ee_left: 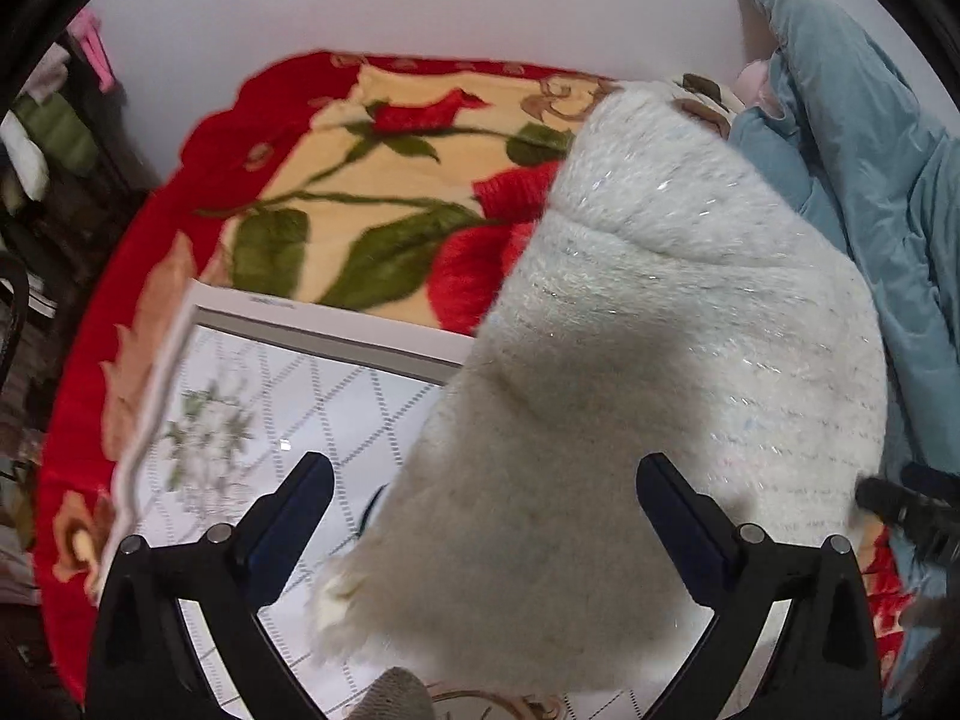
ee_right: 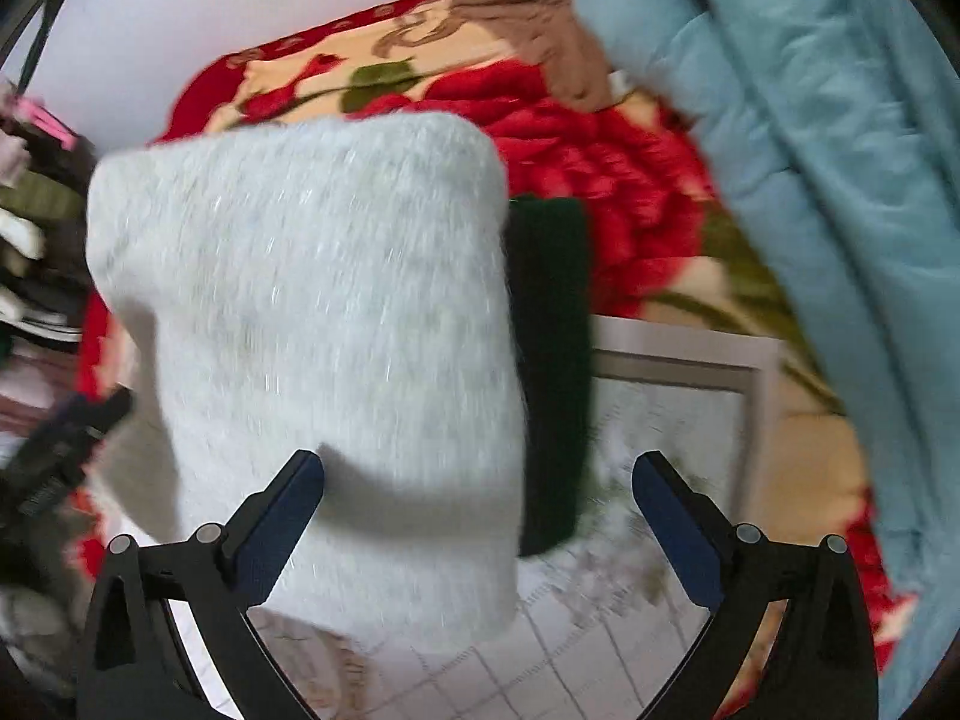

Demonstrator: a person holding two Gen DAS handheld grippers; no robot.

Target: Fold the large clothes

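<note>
Both grippers, left gripper and right gripper, jaws wide apart over the untouched folded white sweater

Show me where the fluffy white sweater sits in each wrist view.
Left wrist: white sweater fills centre to right, below the open left gripper.
Right wrist: sweater fills centre-left, under the open right gripper.
Shared landmark: blue jacket, at right in both.

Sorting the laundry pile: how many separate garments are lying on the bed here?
3 seen: a fuzzy white sweater in the middle, a dark green garment tucked beside it, and a light blue jacket at the right. Others may be hidden underneath.
</note>
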